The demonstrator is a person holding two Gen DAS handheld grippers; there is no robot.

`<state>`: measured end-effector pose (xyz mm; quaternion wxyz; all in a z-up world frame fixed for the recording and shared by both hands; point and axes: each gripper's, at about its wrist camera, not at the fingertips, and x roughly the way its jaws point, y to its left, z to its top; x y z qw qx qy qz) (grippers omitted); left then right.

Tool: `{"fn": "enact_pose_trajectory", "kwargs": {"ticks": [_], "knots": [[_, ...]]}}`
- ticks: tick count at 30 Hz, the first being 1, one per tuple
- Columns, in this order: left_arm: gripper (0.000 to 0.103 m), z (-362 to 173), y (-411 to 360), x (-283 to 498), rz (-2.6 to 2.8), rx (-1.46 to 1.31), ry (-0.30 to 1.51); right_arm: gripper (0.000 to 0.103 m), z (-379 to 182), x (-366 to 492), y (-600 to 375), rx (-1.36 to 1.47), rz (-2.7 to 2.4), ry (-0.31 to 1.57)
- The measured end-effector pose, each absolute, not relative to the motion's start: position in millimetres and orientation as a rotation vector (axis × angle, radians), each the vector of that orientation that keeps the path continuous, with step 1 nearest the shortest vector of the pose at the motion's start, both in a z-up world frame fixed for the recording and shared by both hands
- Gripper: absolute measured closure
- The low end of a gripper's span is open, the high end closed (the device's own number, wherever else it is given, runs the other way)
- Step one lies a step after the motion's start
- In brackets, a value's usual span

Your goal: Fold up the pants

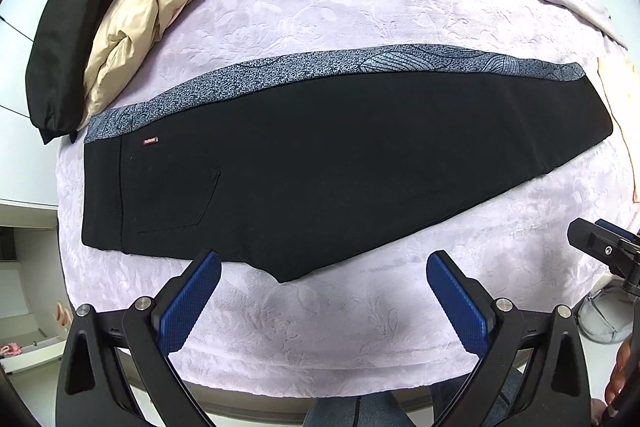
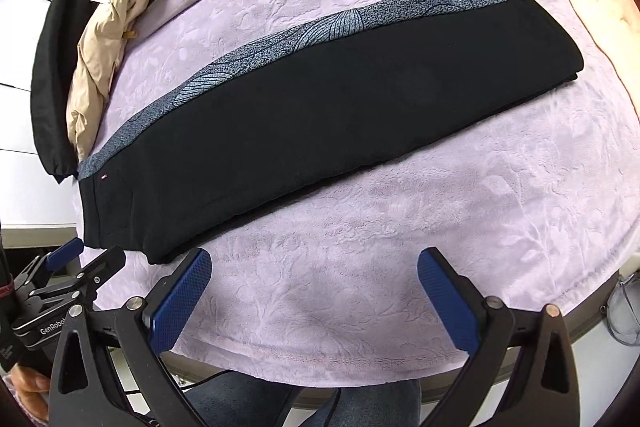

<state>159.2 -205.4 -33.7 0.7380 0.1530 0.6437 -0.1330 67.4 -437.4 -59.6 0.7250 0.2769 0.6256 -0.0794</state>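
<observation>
1. On the lilac blanket (image 1: 360,11), seen from the left wrist, the black pants (image 1: 320,163) lie flat, folded lengthwise leg on leg, waistband at the left and cuffs at the right. A grey patterned stripe (image 1: 320,67) runs along their far edge, and a small red label (image 1: 151,140) sits near the waistband above a back pocket. The left tool (image 1: 324,267) hangs just off the near edge of the pants, by the crotch point, jaws spread wide and holding nothing. The right tool (image 1: 600,247) shows at the right edge, also clear of the cloth. A beige jacket (image 1: 132,39) and a black jacket (image 1: 60,47) lie heaped at the far left.

2. From the right wrist, the pants (image 2: 320,115) run diagonally from near left to far right. The right tool (image 2: 316,267) hovers over bare blanket (image 2: 440,207) near the leg edge, jaws wide apart and empty. The left tool (image 2: 80,259) sits at the lower left, just beside the waistband end; it looks open. The beige jacket (image 2: 104,59) lies beyond.
</observation>
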Motion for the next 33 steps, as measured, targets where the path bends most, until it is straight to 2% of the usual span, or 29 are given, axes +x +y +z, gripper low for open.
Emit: {"fn": "enact_pose_trajectory", "kwargs": {"ticks": [10,20,33], "knots": [[0.0,-40.1,-222.0,150.0,-0.293,0.392,1.433,0.0,-63.9,58.0,-448.0,0.626,-0.19,1.385],[0.0,-49.5,-275.5,136.8,-0.291,0.461,1.482,0.0,-75.1,40.6,-490.5,0.664,-0.18,1.395],[0.0,-21.3,-338.1,120.9,-0.195,0.432,1.429,0.0,-75.9,48.4,-564.3,0.618,-0.105,1.405]]}}
